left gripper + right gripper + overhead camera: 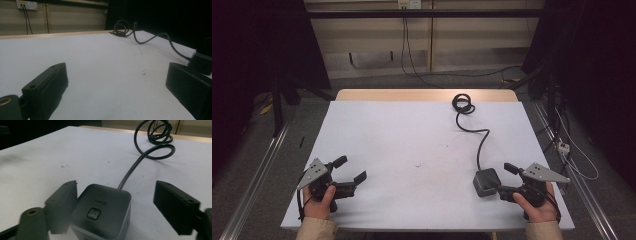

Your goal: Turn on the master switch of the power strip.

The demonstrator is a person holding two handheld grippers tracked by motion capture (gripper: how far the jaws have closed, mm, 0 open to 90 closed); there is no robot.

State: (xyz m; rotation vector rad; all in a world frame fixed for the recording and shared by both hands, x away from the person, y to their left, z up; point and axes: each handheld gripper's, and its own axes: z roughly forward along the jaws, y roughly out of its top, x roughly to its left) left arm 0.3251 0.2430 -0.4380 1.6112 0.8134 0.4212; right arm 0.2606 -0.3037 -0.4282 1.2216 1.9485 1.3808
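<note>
A dark grey cube-shaped power block (486, 182) with a button on top (102, 210) sits on the white table (412, 145) near the front right. Its black cable (477, 135) runs back to a coil (463, 104) at the far edge. My right gripper (504, 180) rests on the table right of the block, open. In the right gripper view (116, 186) the block lies between the jaws, one jaw close beside it and the other well apart. My left gripper (351, 168) lies at the front left, open with nothing between its jaws (116, 67).
From the left gripper view the block (202, 63) and cable (150, 38) lie far to the right. A wall socket (408, 4) with hanging leads is behind the table. Metal rails (262, 170) run along both sides on the floor.
</note>
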